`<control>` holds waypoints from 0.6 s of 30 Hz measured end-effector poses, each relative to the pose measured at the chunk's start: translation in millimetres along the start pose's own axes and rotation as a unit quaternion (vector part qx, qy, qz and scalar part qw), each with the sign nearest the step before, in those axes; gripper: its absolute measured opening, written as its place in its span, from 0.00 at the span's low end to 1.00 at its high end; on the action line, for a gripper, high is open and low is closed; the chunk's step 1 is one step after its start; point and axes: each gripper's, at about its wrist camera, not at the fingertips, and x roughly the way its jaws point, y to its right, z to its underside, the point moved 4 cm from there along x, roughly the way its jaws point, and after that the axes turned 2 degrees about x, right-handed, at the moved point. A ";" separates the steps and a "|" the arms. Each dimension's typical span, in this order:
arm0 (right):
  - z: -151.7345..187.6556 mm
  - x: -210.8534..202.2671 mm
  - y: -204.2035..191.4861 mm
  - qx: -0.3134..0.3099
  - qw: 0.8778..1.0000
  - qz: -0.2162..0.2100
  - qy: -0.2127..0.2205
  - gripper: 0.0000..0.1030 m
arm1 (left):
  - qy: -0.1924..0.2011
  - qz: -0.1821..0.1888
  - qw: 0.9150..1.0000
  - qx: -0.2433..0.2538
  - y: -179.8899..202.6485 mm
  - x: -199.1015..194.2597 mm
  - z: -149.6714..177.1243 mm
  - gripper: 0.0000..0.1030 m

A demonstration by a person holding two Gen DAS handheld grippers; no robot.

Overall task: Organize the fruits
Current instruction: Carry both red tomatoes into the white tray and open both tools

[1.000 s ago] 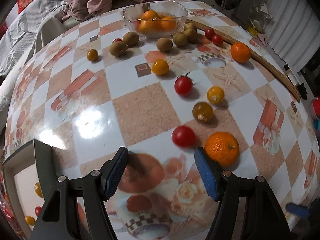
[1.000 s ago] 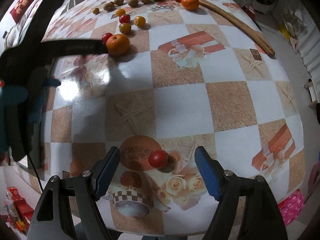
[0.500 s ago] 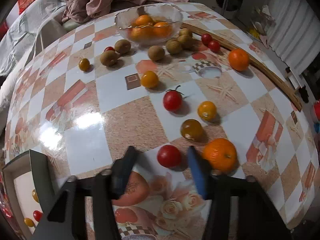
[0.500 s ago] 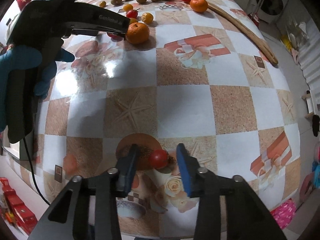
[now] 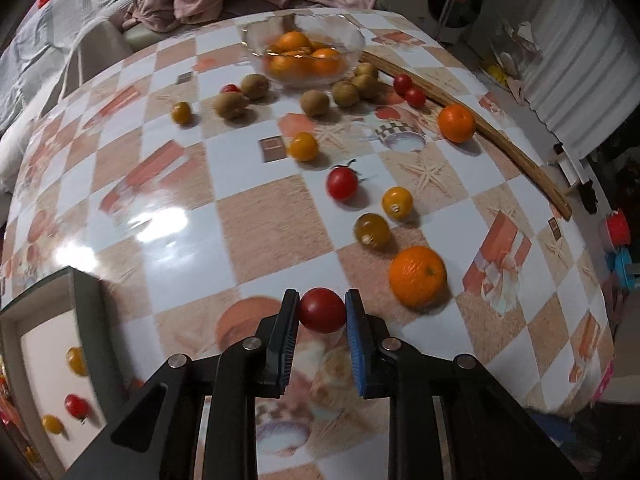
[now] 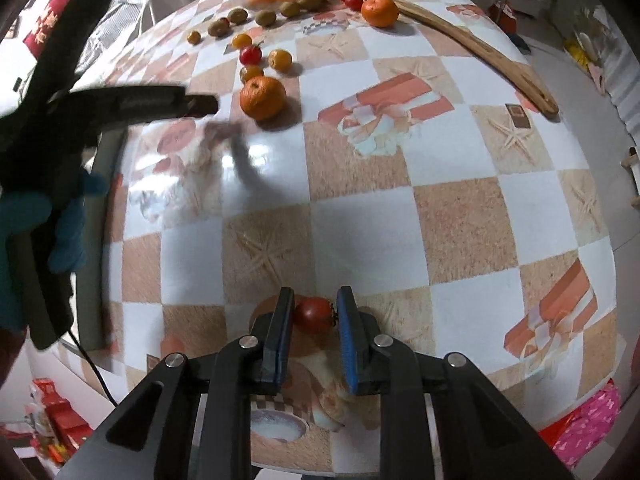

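Both grippers pinching cherry tomatoes on the desk. Left gripper clamps a red tomato near the front edge, beside the orange. Right gripper clamps a second tomato, well apart from the other fruit. Light, smooth, thin-skinned, likely slippery: grip across the widest part, minimal squeeze, or they'll burst or pop out.

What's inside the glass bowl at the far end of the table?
The glass bowl holds oranges; at least three show. Any fruit beneath them is covered.
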 end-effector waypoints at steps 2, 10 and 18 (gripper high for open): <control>-4.3 -4.0 3.3 -0.001 1.000 -0.004 0.002 0.23 | 0.003 -0.002 1.000 -0.006 -5.7 -8.4 5.1 0.24; -20.7 6.6 -24.8 -0.011 1.000 -0.008 0.001 0.23 | 0.010 -0.010 0.999 -0.041 -31.7 -34.8 27.8 0.24; -31.3 8.2 -54.7 -0.047 0.999 -0.016 -0.001 0.23 | 0.019 -0.025 0.996 -0.082 -64.2 -58.8 49.6 0.24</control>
